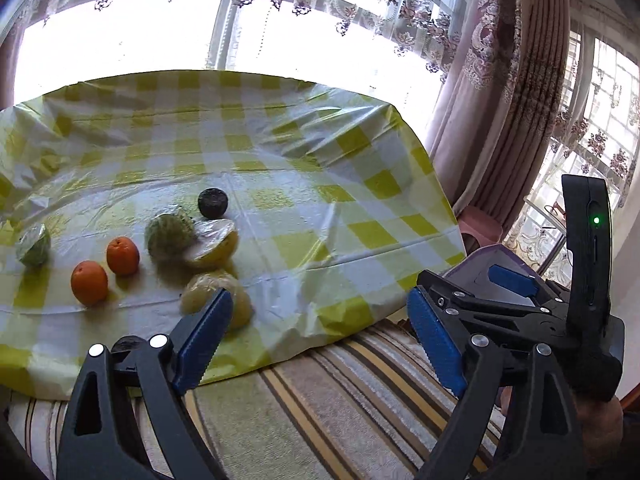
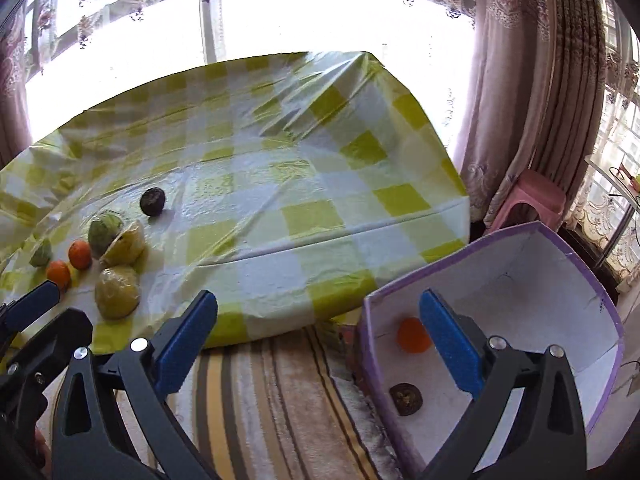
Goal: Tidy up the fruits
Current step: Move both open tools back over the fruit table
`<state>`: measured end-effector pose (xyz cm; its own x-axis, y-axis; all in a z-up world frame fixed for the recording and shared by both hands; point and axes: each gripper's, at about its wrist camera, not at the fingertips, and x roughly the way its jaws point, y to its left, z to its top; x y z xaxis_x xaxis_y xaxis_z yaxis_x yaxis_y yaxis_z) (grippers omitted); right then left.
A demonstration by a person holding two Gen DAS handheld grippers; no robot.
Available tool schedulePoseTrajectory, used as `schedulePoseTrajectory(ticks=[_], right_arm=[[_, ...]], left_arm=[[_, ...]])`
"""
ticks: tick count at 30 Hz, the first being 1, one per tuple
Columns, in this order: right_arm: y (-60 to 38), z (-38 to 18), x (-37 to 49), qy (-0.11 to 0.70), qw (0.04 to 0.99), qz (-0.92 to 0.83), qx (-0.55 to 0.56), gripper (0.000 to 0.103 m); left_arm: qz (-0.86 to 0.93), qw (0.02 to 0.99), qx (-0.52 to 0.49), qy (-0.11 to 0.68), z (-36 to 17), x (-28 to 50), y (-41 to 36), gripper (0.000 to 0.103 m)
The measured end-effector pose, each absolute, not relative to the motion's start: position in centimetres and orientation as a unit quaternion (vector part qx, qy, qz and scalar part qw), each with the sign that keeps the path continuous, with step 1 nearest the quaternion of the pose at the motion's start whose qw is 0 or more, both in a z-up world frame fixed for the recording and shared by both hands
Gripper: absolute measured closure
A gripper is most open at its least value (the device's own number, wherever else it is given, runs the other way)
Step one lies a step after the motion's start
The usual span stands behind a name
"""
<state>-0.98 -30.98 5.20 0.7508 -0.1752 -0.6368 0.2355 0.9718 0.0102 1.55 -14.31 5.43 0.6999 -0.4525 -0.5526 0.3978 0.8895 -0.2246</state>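
Landmark for this report: the purple-rimmed box (image 2: 576, 264), standing on the striped rug (image 2: 280, 400) just off the near right corner of the table with the yellow-checked plastic cloth (image 2: 320, 184).

Fruit placement. Inside the box, on its white floor, lie one orange (image 2: 412, 336) and one dark round fruit (image 2: 405, 399), apart from each other; their position suggests the box is the collection point. The rest of the fruit remains on the table, well to the left of the box: two oranges (image 1: 105, 266), a wrapped green fruit (image 1: 170, 234) touching a wrapped pale half fruit (image 1: 214, 244), a wrapped yellowish fruit (image 1: 218, 298) nearest the table edge, a small green fruit (image 1: 34, 245) farthest from the box, and a dark round fruit (image 1: 213, 203) behind the cluster. Judged from this, sorting is partly done.

Gripper state. The right gripper (image 2: 320, 332) is released, its blue pads spread wide with nothing between them; one finger is over the box, the other over the table edge. The left gripper (image 1: 320, 320) is likewise released and empty.

Pose. Both grippers point downward at a moderate slant, above the rug, between box and fruit cluster. The left gripper sits farther from the box, and its left finger overlaps the wrapped yellowish fruit in the view without gripping it. Part of a hand (image 1: 600, 416) shows on the right gripper's handle.
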Motion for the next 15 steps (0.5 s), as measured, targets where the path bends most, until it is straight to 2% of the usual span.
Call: schedulePoseTrajectory(ticks=[9,12,15], right_arm=[[-20.8,3.1,1.7,0.373,0.927,0.047,0.003,0.002],[-18.8,2.5,2.4,0.382,0.922,0.061,-0.024,0.002],[-17.8,2.2,3.3,0.389,0.918,0.058,-0.042,0.002]], left_arm=[[-0.135,0.922,-0.133,0.338,4.2,1.3,-4.3,0.03],[-0.113,0.918,-0.138,0.355,3.5,1.5,-2.3,0.033],[-0.117,0.909,-0.146,0.374,2.8,1.9,-1.6,0.04]])
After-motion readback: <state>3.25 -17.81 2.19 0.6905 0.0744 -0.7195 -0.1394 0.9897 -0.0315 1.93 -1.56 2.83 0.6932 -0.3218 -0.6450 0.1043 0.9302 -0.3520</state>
